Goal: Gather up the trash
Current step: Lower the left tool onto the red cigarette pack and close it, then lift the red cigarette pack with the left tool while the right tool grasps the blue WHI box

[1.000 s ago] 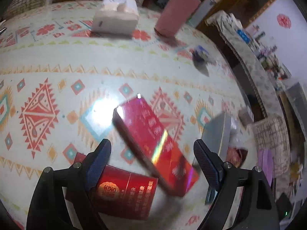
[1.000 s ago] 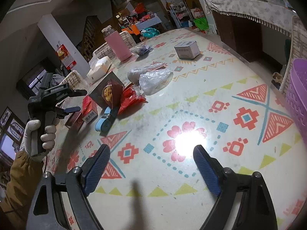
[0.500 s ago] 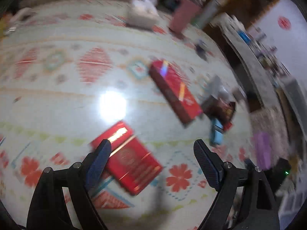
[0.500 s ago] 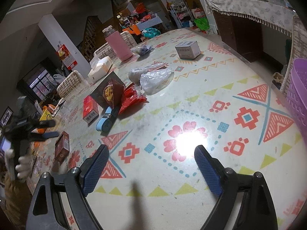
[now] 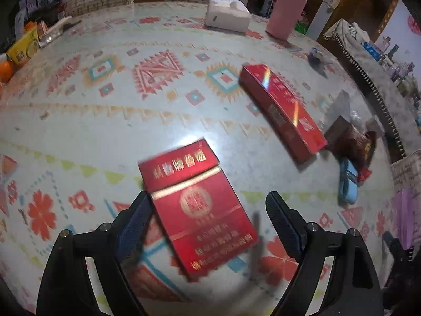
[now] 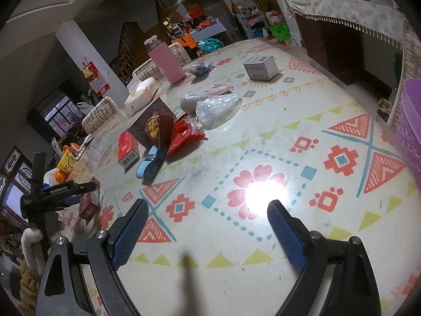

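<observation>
A red cigarette pack (image 5: 197, 205) lies flat on the patterned table between the fingers of my open left gripper (image 5: 208, 223); its left edge is against the left finger. The right wrist view shows that pack (image 6: 90, 202) at the left gripper's tips (image 6: 76, 192). A longer red carton (image 5: 281, 110) lies beyond it. Wrappers lie in a heap: a brown snack bag (image 6: 158, 129), a red wrapper (image 6: 184, 134), clear plastic bags (image 6: 213, 105) and a blue pack (image 6: 151, 162). My right gripper (image 6: 208, 226) is open and empty above bare tabletop.
A tissue box (image 5: 227, 17) and a pink bottle (image 5: 286, 13) stand at the table's far side. A small grey box (image 6: 260, 67) sits further right. A purple basket (image 6: 410, 121) is past the table's right edge. Chairs line the far side.
My left gripper swung away from the long red carton and came down around the smaller red pack. The right gripper has stayed still.
</observation>
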The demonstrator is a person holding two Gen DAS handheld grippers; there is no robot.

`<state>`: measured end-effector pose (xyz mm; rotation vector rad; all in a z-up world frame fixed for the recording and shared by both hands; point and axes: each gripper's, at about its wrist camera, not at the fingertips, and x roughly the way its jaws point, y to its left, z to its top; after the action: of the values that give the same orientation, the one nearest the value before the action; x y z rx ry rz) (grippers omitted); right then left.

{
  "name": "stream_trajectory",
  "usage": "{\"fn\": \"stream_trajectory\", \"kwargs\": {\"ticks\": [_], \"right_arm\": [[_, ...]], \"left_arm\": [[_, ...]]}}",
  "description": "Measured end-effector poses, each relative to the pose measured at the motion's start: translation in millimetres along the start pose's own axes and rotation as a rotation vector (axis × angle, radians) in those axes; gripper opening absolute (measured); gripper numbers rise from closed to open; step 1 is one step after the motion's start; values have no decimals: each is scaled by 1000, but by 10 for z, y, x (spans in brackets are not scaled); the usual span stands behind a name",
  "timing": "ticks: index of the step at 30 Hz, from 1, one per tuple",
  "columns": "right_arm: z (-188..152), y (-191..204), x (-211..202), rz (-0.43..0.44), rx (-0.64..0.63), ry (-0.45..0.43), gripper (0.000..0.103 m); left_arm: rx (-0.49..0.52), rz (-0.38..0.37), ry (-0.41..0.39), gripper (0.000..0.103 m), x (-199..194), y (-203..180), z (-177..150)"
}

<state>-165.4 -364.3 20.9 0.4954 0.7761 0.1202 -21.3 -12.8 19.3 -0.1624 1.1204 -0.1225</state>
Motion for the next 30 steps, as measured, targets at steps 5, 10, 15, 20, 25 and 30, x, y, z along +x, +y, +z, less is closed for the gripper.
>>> {"fn": "stream_trajectory", "kwargs": {"ticks": [5, 10, 15, 20, 25, 30], "right_arm": [[-8, 21, 8, 2, -12, 4, 95], [9, 92, 65, -34, -46, 26, 95], [59, 327, 203, -98, -151, 64, 95], [198, 658, 461, -88, -196, 105, 94], [331, 1034, 884, -125, -231, 123, 82], [409, 1168, 1206, -212, -216, 134, 72]], "left_arm": [[-21, -40, -9, 58, -76, -3, -34], [-23, -93, -53, 56, -156, -95, 0], [-6, -124, -99, 56, -145, -158, 74], [2, -134, -98, 56, -43, -115, 72], [14, -150, -95, 57, 3, -81, 65], [52, -129, -102, 59, 40, -139, 38]]}}
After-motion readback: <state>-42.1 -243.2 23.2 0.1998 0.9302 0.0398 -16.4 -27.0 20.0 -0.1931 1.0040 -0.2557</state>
